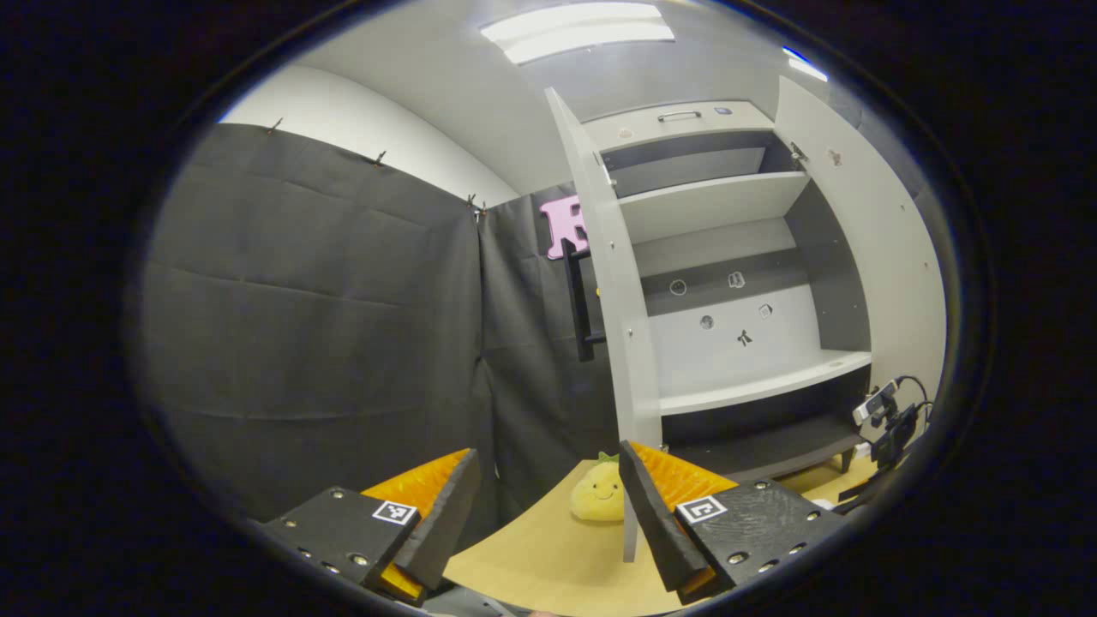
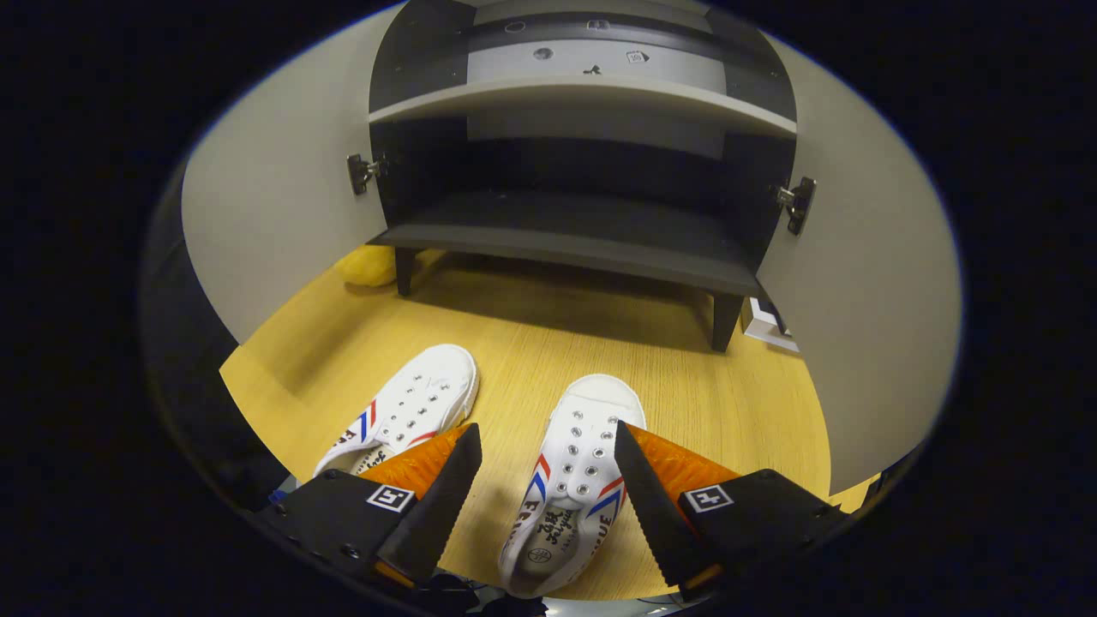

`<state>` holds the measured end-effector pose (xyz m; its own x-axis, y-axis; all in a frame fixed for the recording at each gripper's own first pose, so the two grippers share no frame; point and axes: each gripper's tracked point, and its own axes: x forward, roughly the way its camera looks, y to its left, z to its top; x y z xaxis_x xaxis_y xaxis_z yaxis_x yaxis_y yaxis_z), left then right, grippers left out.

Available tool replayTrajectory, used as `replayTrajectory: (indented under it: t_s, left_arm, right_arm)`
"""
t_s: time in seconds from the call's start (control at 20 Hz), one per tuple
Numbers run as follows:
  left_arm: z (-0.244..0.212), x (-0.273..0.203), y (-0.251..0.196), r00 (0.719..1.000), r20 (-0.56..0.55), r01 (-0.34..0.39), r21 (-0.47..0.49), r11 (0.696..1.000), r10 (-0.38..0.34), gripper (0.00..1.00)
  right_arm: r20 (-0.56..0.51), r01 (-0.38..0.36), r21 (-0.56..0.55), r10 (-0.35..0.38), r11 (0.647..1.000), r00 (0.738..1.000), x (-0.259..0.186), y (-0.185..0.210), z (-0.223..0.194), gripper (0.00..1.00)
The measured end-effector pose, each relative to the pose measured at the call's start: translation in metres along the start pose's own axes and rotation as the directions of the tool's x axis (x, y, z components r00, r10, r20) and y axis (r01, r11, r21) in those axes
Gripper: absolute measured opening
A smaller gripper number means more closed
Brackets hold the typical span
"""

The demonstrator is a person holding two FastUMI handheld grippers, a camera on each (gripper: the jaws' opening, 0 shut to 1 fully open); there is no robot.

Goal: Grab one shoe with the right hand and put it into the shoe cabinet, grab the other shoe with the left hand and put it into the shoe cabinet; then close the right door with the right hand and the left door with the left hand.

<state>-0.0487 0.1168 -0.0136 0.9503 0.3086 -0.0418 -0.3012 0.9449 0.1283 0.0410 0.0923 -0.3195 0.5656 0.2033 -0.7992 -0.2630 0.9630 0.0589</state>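
Two white canvas shoes with red and blue stripes lie on the wooden floor in the right gripper view, toes toward the cabinet. The right shoe [image 2: 572, 463] lies between the open fingers of my right gripper [image 2: 547, 480], which hangs just above it. The left shoe [image 2: 410, 407] sits to the left, partly behind the left finger [image 2: 437, 493]. The shoe cabinet [image 2: 591, 231] stands ahead with both doors open and dark empty shelves. My left gripper [image 1: 544, 506] is open and holds nothing, raised and facing the cabinet [image 1: 728, 283] from its left side.
A yellow plush toy [image 1: 598, 495] lies on the floor by the foot of the cabinet's left door [image 1: 613, 283]. The right door [image 2: 857, 291] swings wide. A small camera with cables [image 1: 887, 420] stands at the cabinet's right. Black cloth walls the left.
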Motion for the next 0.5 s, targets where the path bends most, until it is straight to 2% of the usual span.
replayTrajectory:
  t_s: [0.2,0.35,0.4,0.45,0.5]
  left_arm:
    - [-0.005,0.004,0.003,1.000,-0.013,-0.013,0.004,1.000,0.013,0.93]
    - [-0.009,0.003,0.004,0.999,-0.025,-0.021,0.007,1.000,0.021,0.93]
    - [-0.010,0.004,0.005,0.999,-0.027,-0.024,0.007,1.000,0.024,0.93]
    - [-0.011,0.004,0.005,0.999,-0.029,-0.026,0.004,1.000,0.026,0.93]
    - [-0.012,0.004,0.004,0.999,-0.033,-0.028,0.000,1.000,0.028,0.93]
  right_arm:
    - [-0.108,-0.032,0.015,0.034,0.999,0.994,0.015,0.009,-0.026,0.96]
    - [-0.134,-0.023,-0.007,0.022,1.000,0.991,0.021,0.009,-0.030,0.94]
    - [-0.142,-0.021,-0.015,0.018,1.000,0.990,0.024,0.009,-0.033,0.91]
    - [-0.175,-0.032,-0.013,0.029,0.999,0.984,0.029,0.012,-0.041,0.83]
    - [-0.203,-0.014,-0.025,0.009,1.000,0.979,0.031,0.010,-0.049,0.78]
